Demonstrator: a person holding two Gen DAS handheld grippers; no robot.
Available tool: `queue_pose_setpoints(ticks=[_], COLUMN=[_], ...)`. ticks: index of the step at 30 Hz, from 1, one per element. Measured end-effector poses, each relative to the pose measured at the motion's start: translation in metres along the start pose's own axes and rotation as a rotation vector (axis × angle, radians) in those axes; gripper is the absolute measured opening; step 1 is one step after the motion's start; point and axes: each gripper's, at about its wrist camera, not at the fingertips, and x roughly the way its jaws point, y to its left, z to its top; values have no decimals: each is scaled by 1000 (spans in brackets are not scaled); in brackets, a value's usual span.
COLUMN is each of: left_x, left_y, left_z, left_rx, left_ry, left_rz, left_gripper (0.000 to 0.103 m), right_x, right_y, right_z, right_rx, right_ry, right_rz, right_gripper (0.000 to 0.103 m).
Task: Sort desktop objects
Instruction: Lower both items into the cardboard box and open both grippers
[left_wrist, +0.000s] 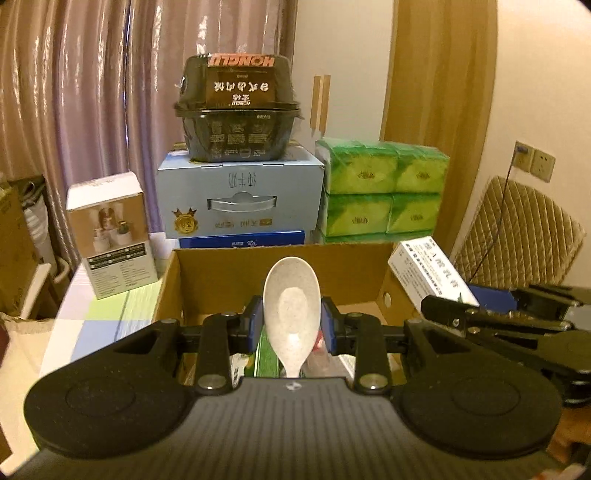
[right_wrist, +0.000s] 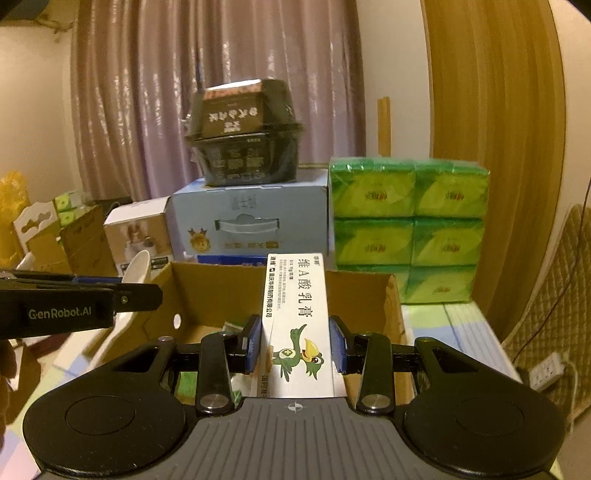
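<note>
My left gripper (left_wrist: 291, 319) pinches a speckled white plastic soup spoon (left_wrist: 291, 306) between its blue pads (left_wrist: 254, 325), bowl pointing forward, over the open cardboard box (left_wrist: 207, 273). My right gripper (right_wrist: 295, 343) clamps a glossy white ointment carton (right_wrist: 295, 314) printed with a green cartoon bird, also above the box.

Only the right wrist view shows the carton's print; the left view catches just its end face, beside the right gripper's black fingers. Behind the box: a black ribbed instant-food bowl (left_wrist: 236, 110) on a pale blue carton (left_wrist: 240, 199), and shiny green wrapped tissue packs (left_wrist: 384, 188).
</note>
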Motion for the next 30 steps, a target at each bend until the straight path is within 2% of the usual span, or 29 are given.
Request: queue_pose_setpoints(ticks=[8,17,30], left_x=[43,66,99], left_y=[13,29,49], left_z=[13,29,22], left_rx=[-52,-106,-122], left_ry=[24,-17,-4], left_rz=[-41,-38,-9], left_gripper=[27,27,27], right_x=[33,56,79], right_y=[-3,-8,-10], right_z=[10,9,4], right_rx=[31,34,42], right_ry=[8,28,47], right_rz=[-15,-38,-49], right_gripper=[35,35,35])
